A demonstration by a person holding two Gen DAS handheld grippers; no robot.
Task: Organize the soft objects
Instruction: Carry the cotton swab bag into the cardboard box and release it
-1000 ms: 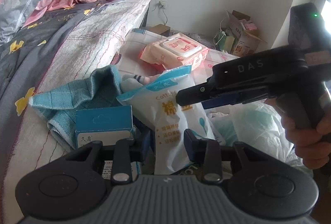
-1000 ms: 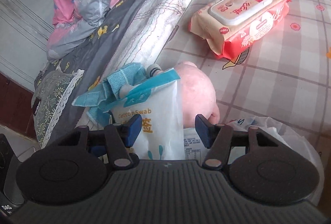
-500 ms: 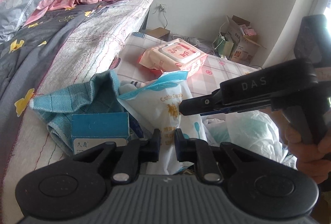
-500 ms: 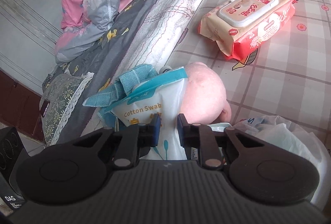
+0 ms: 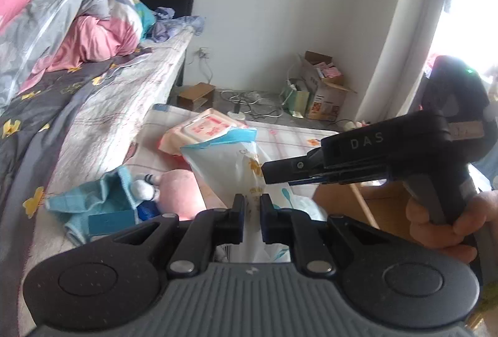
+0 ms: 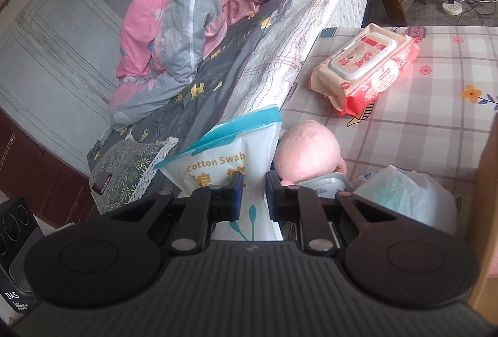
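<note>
While the white, teal-topped cotton swab bag point(image 5: 236, 162) is held above the checked counter point(image 6: 435, 106), it is clamped from two sides at once. At its lower edge the jaws of the left gripper point(image 5: 249, 212) are pressed together on the plastic, with only the thin film between them. Higher up, at the bag's right edge in the left wrist view, the jaws of the right gripper point(image 5: 270, 175) are closed on it as well; the same grip is seen in the right wrist view, where the right gripper point(image 6: 253, 197) is shut on the bag point(image 6: 230, 159) just under its printed label.

Both tools are angled downward toward the counter. The right one is carried level across the left wrist view, pointing leftward, and its handle is wrapped by the person's right hand point(image 5: 448, 225) from below.

Below and behind the bag, a pink plush toy point(image 6: 306, 150) is lying on the counter. Farther beyond the bag, a red and white wipes pack point(image 6: 364, 66) is resting flat. To the bag's left, a teal cloth point(image 5: 93, 203) is crumpled against the bed point(image 5: 102, 119). To the bag's right, a white plastic bag point(image 6: 401, 190) is seen.
</note>
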